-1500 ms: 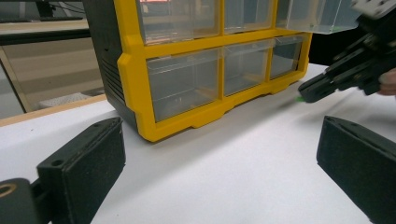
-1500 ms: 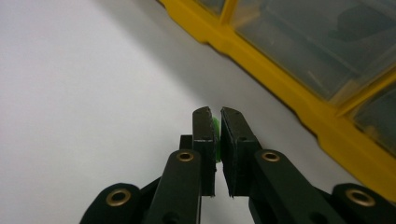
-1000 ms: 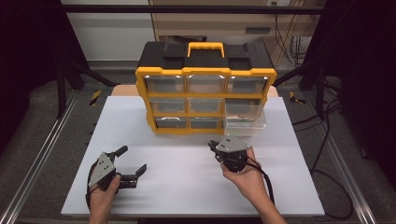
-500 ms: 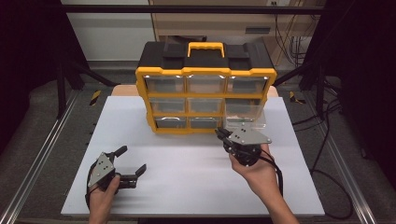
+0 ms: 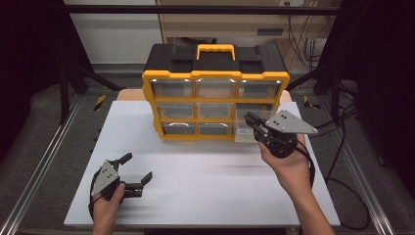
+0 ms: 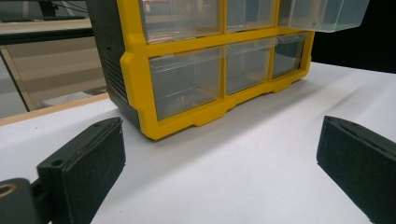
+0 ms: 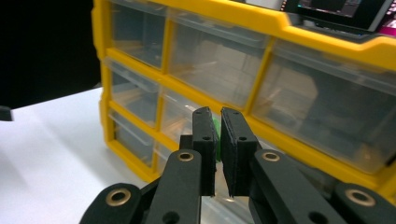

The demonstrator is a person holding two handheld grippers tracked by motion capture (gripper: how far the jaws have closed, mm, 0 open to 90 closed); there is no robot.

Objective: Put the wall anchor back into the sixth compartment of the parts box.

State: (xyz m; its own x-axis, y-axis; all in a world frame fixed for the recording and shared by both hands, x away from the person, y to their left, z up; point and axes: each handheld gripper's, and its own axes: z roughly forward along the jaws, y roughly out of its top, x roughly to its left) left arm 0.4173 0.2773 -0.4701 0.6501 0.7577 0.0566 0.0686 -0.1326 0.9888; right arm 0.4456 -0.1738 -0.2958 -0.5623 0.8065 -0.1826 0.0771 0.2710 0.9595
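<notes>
A yellow and black drawer cabinet [image 5: 215, 93] with clear drawers stands at the back of the white table [image 5: 205, 196]. One clear drawer [image 5: 247, 129] on its lower right is pulled out. My right gripper [image 5: 252, 120] hovers over that drawer, raised off the table. Its jaws are shut on a small green piece [image 7: 215, 140], which shows in the narrow gap in the right gripper view [image 7: 218, 126]. My left gripper [image 5: 137, 167] rests near the table's front left, open with nothing between its jaws [image 6: 219, 158]. It faces the cabinet's lower corner [image 6: 187, 93], and the pulled-out drawer [image 6: 327, 14] shows above.
A metal frame rail [image 5: 44, 166] runs along the table's left side. Black cables [image 5: 337, 166] trail off the right edge. A wooden strip [image 5: 128, 95] lies behind the table's far edge.
My right gripper has risen and moved away from me and to the right, from the table's middle to over the pulled-out drawer. The left gripper has stayed still.
</notes>
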